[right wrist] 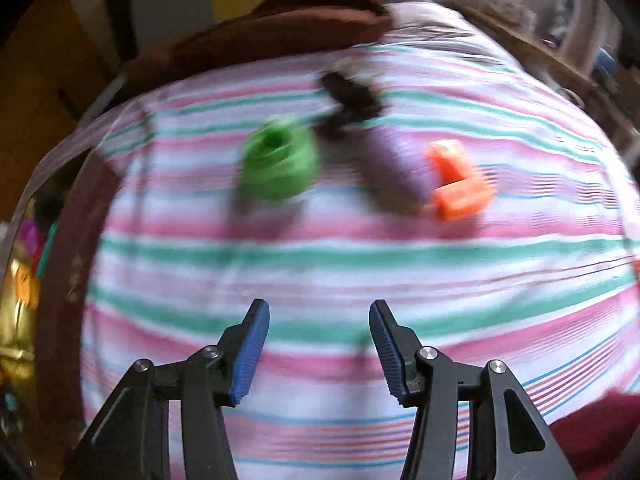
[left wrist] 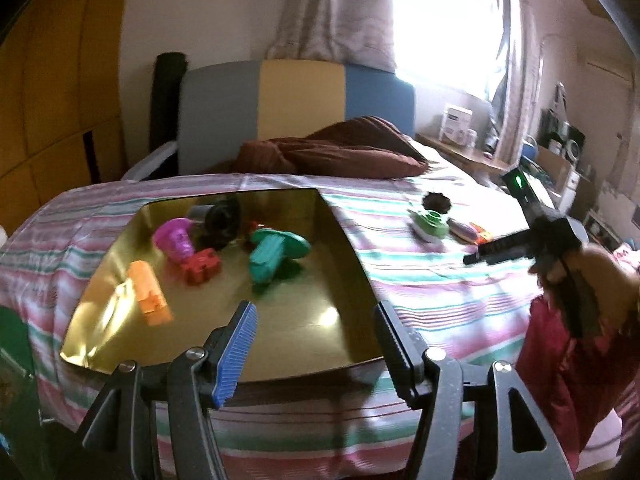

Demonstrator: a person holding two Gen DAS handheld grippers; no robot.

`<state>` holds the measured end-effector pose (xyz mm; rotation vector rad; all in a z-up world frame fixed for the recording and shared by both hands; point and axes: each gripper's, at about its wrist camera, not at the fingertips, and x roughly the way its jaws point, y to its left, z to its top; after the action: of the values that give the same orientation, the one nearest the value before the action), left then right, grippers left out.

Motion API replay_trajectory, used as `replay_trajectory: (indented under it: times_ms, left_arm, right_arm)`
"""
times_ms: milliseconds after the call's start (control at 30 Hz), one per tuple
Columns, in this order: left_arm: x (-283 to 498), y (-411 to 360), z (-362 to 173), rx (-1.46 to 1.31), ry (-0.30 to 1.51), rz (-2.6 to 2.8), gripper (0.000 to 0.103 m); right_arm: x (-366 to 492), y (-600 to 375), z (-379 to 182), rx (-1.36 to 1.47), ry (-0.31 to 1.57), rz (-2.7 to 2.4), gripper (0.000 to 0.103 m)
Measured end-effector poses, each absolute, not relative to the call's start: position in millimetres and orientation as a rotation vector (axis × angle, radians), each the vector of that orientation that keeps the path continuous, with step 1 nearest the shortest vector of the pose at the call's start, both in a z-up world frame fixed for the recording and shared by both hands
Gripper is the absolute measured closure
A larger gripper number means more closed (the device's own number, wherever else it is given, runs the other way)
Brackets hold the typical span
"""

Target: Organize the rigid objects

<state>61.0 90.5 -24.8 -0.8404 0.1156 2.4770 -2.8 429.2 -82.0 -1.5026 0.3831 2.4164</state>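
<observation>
While both the left gripper (left wrist: 316,344) and right gripper (right wrist: 319,346) gape wide, empty | bare striped bedspread (right wrist: 320,264) ahead | gold tray (left wrist: 344,248) left: teal piece (left wrist: 266,260), orange block (left wrist: 149,296) | green piece (right wrist: 278,162), orange piece (right wrist: 458,178) far, on bedspread.

Toys (left wrist: 264,258) in tray (left wrist: 344,240); others (left wrist: 432,224) right, on bedspread (left wrist: 440,280)

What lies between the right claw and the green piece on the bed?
Only bare striped bedsheet. In the right wrist view nothing sits between the open right claw and the green piece; the purple piece and orange piece lie off to its right.
</observation>
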Motion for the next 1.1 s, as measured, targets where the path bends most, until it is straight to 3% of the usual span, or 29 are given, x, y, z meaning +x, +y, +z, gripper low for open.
replay_trajectory:
  times_ms: [300,567,633,1100]
  left_arm:
    - [66,126,-21,-0.846,0.193,2.392,0.042]
    - [62,145,-23,-0.897,0.214,2.358,0.042]
    - [61,151,-24,-0.908,0.216,2.339,0.042]
    - [45,219,-12,-0.942,0.216,2.23,0.042]
  right_arm:
    - [-38,484,-64,-1.314,0.294,2.523,0.05]
    - [-60,495,-89,-1.365,0.332,2.563,0.051]
    - [-66,497,-99,-1.435,0.337,2.551,0.058]
    - [-66,491,-99,-1.483,0.394,2.5,0.059]
